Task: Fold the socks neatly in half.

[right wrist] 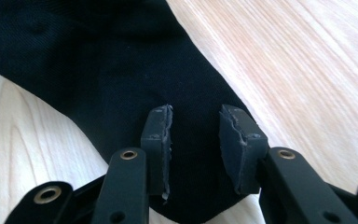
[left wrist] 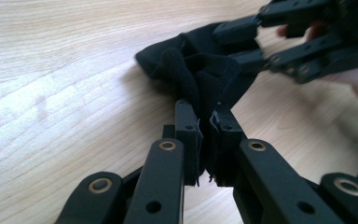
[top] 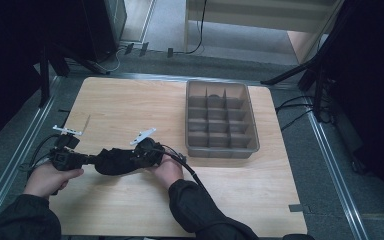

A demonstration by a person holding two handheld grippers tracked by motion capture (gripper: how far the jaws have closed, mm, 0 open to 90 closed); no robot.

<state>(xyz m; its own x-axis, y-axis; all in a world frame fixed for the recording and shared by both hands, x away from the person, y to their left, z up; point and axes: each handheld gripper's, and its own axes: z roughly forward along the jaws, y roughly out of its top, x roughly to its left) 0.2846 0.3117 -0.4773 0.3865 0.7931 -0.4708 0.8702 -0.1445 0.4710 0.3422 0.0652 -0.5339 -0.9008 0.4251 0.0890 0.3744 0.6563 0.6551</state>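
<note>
Black sock [left wrist: 200, 77], no label, in L hand-held gripper [left wrist: 207, 123].

The right gripper [right wrist: 195, 140] is hanging just above a black, finely ribbed knit cloth [right wrist: 98, 60] that is lying flat on the pale wood-grain tabletop [right wrist: 307, 70]. Its two black fingers [right wrist: 157, 140] are standing apart, a clear gap showing between the worn grey pads, with cloth visible behind it. The cloth is stretching from the upper left down to a rounded end at the bottom edge.
</note>
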